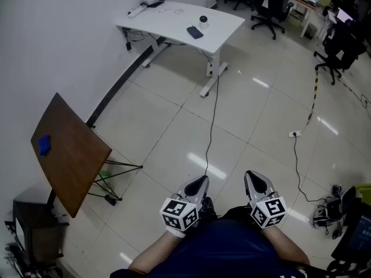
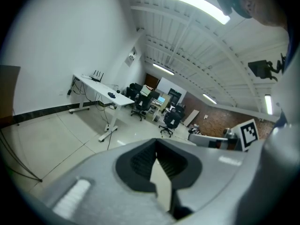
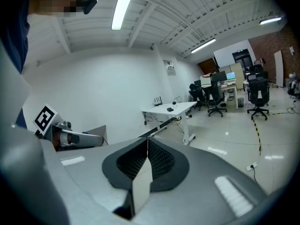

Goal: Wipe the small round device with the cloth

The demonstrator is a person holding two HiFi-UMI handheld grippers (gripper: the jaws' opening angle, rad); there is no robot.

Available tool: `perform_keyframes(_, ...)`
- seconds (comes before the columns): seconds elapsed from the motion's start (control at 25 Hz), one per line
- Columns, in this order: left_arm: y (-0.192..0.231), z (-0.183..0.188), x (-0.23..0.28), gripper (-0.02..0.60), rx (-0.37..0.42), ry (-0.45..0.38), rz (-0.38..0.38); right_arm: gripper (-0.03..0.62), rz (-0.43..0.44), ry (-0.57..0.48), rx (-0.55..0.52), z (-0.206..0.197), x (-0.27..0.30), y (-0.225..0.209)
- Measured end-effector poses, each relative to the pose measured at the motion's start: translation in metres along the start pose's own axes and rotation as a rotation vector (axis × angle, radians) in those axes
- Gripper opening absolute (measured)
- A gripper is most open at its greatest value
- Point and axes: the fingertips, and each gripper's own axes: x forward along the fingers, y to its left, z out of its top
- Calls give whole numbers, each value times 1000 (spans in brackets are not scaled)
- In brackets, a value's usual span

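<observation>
Left hand-held gripper (image 1: 200, 181): held low near the body, pointed forward, jaws closed, empty.
Right hand-held gripper (image 1: 252, 177): held alongside, closed, empty.
Round device (image 1: 203, 21): one, on the far white counter (image 1: 168, 17).
Cloth (image 1: 195, 32): one, just beside the device.

We wear a dark navy top (image 1: 223, 251) (it fills the bottom edge of the head view). The left gripper (image 1: 202, 179) and the right gripper (image 1: 249, 174) are alike: smooth pale grey moulded shells that taper to a point, lined inside with black ribbed pads (image 2: 140, 163). Behind each shell sits a white cube printed with black square markers, the left cube (image 1: 179, 214) and the right cube (image 1: 269, 211).
</observation>
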Motion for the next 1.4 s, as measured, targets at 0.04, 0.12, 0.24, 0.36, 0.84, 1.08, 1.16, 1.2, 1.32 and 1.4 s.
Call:
perform_keyframes(0.04,5,5,4,3,1,-1,-3,12,-6,1,-7,3,6,-1)
perform_keyframes(0.12,14,12,11,3,1,1,-4,12,-11,7,-16,6,16,-4)
perform_keyframes(0.24,24,18,26,3,-3,6,1,12,-14,10,-19,10,28,-13)
perform_keyframes(0.36,30,25,45,3,-4,8,4,12,-6,15,-16,13,46,-26)
perform_keyframes(0.84,49,88,142,3,16,-52,94,14,100,-26,-32,75,133,-101)
perform_keyframes(1.08,38,108,193,3,31,-61,99,14,123,-26,-27,99,158,-146)
perform_keyframes(1.16,39,110,204,3,32,-58,109,14,131,-23,-24,103,164,-157)
perform_keyframes(1.2,39,112,209,3,32,-58,115,14,134,-22,-21,104,167,-162)
perform_keyframes(1.32,42,119,218,3,36,-63,127,14,140,-24,-13,109,176,-171)
perform_keyframes(1.4,46,127,222,3,38,-65,134,14,146,-24,-12,114,183,-172)
